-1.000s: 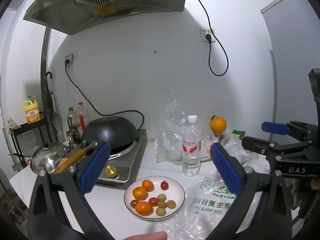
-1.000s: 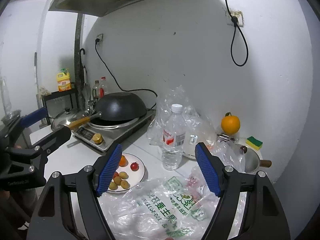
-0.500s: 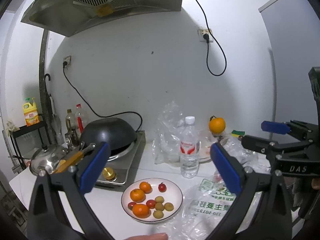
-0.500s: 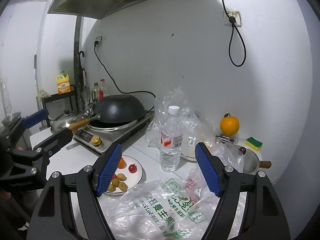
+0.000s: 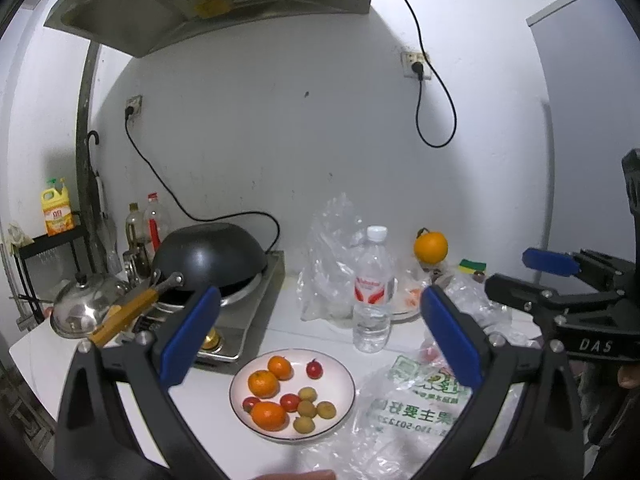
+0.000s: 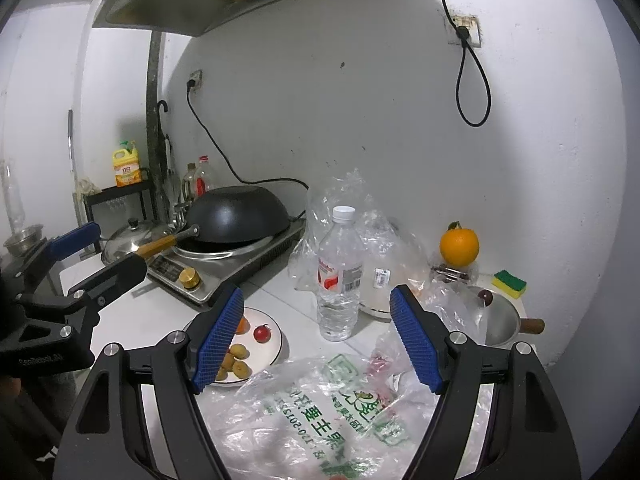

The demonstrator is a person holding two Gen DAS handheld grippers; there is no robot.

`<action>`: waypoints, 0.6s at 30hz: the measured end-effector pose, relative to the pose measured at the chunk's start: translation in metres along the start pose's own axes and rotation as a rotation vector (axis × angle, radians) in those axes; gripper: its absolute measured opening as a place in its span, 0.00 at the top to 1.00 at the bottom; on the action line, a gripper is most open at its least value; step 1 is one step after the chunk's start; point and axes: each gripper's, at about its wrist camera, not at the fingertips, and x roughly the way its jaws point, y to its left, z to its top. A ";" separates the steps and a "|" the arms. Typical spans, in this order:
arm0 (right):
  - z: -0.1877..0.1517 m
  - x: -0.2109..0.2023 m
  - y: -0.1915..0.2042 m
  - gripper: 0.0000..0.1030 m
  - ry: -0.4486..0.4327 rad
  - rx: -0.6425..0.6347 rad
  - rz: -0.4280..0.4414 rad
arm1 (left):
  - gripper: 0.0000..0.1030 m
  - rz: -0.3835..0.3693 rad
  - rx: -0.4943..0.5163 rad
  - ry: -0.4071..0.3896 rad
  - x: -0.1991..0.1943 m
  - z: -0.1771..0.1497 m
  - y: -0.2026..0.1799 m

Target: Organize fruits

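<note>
A white plate (image 5: 344, 380) on the counter holds three small oranges (image 5: 263, 383), red cherry tomatoes (image 5: 314, 369) and several small yellow-brown fruits (image 5: 307, 394). It also shows in the right wrist view (image 6: 274, 338). My left gripper (image 5: 320, 332) is open and empty, held above and before the plate. My right gripper (image 6: 318, 332) is open and empty above a printed plastic bag (image 6: 320, 420). A large orange (image 6: 459, 245) sits at the back right. Reddish fruit shows dimly inside the bag (image 5: 430, 354).
A water bottle (image 6: 338, 276) stands behind the plate. A black wok (image 5: 208, 258) sits on an induction cooker (image 5: 240, 320) at left, with a steel lid (image 5: 80, 308) beside it. Crumpled clear bags (image 6: 360, 224), a small steel pot (image 6: 498, 314) and a sponge (image 6: 509, 283) lie at right.
Both grippers have drifted slightly back and up; the plate and bottle sit a little lower and farther in view. Both jaws stay open.
</note>
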 end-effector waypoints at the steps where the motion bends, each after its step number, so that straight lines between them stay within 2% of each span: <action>1: 0.000 0.001 -0.001 0.24 0.000 0.000 -0.001 | 0.02 0.001 0.003 -0.001 0.001 0.000 -0.001; 18: -0.003 0.016 -0.009 0.24 0.013 0.008 -0.001 | 0.02 0.006 0.017 -0.009 0.008 0.000 -0.004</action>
